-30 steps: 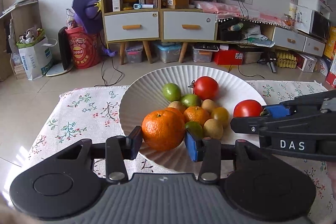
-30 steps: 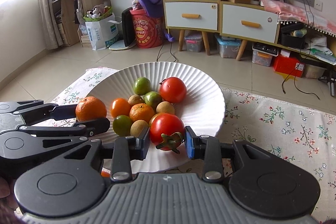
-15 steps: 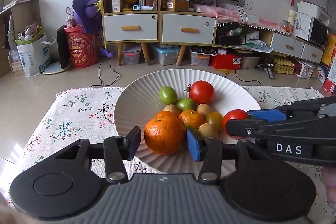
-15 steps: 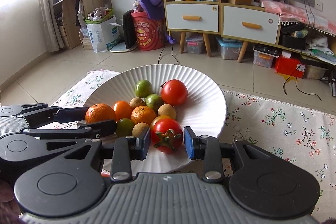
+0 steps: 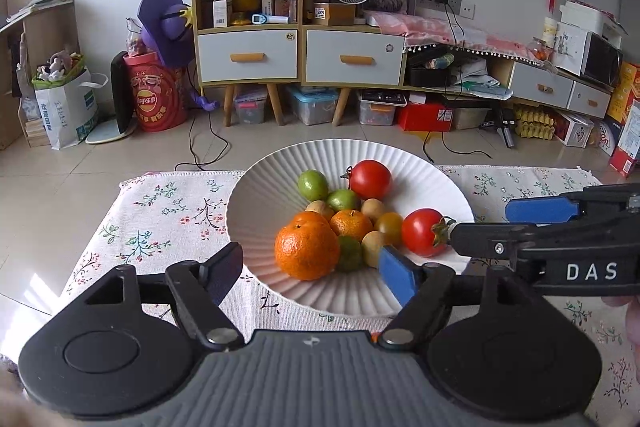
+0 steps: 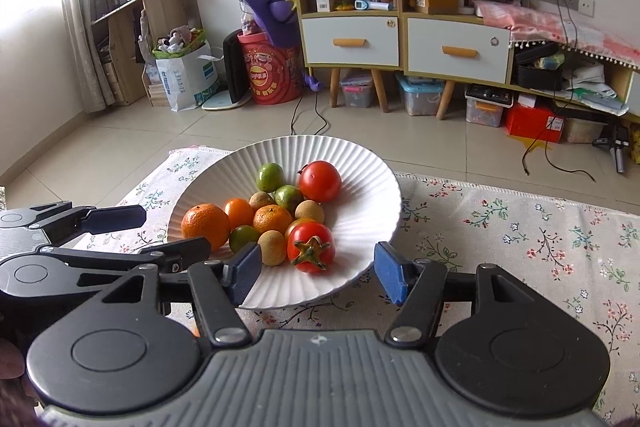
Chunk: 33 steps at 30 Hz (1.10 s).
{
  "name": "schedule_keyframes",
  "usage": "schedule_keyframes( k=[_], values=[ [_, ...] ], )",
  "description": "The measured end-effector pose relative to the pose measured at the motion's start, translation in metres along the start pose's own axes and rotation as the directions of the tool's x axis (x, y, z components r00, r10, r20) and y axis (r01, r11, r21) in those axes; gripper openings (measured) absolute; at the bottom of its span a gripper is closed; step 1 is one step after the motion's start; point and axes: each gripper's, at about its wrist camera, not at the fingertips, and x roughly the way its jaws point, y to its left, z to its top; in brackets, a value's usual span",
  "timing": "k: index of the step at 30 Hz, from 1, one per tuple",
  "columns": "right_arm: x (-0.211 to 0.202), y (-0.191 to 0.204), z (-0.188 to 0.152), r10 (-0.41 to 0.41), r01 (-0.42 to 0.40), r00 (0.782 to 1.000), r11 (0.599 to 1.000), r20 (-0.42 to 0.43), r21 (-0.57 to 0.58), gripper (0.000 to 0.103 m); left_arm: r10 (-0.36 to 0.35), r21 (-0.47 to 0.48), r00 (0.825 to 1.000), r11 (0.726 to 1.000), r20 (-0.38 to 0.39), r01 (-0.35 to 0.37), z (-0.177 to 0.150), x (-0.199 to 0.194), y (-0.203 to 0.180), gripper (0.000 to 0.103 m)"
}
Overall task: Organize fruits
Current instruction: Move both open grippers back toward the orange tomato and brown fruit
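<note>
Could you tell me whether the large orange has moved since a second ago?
Yes: the large orange now lies released inside the white plate, nearer its middle.

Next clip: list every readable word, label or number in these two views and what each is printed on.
"DAS": white letters on the right gripper body, seen from the left wrist.
"5009": seemingly, on the cardboard box label; small, uncertain.
Red drum: round logo with Chinese characters, too blurred to read.
White paper bag: printed text illegible.
Shelf boxes: print too small.

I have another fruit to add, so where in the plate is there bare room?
In the white plate, bare patches lie along the far rim behind the lime and on the right wall beside the two tomatoes. The centre pile and the near-left edge by the big orange are crowded.
</note>
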Motion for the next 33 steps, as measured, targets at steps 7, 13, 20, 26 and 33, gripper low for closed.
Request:
schedule_keyframes(
  k=[7,13,20,26,33],
  values=[
    [-0.014,0.005,-0.008,-0.014,0.013,1.0,1.0,-0.028,-0.027,0.069,0.01,-0.018,1.0,1.0,-0.012,-0.01,-0.002,-0.017,0.004,0.079],
    [-0.024,0.013,-0.018,-0.021,0.019,0.999,0.999,-0.045,-0.038,0.076,0.025,-0.026,0.999,0.999,-0.029,-0.026,-0.011,-0.026,0.008,0.082],
    [-0.026,0.019,-0.029,-0.01,0.006,0.998,0.998,-0.06,-0.066,0.084,0.043,-0.042,0.997,0.998,-0.065,-0.045,-0.024,-0.03,0.015,0.091],
    [-0.027,0.027,-0.045,-0.009,-0.002,0.996,0.992,-0.089,-0.125,0.091,0.047,-0.049,0.991,0.997,-0.122,-0.053,-0.035,-0.028,0.022,0.094],
    [-0.026,0.029,-0.06,-0.007,-0.011,0.993,0.988,-0.116,-0.154,0.094,0.037,-0.064,0.986,0.997,-0.165,-0.048,-0.047,-0.03,0.031,0.094]
  ],
)
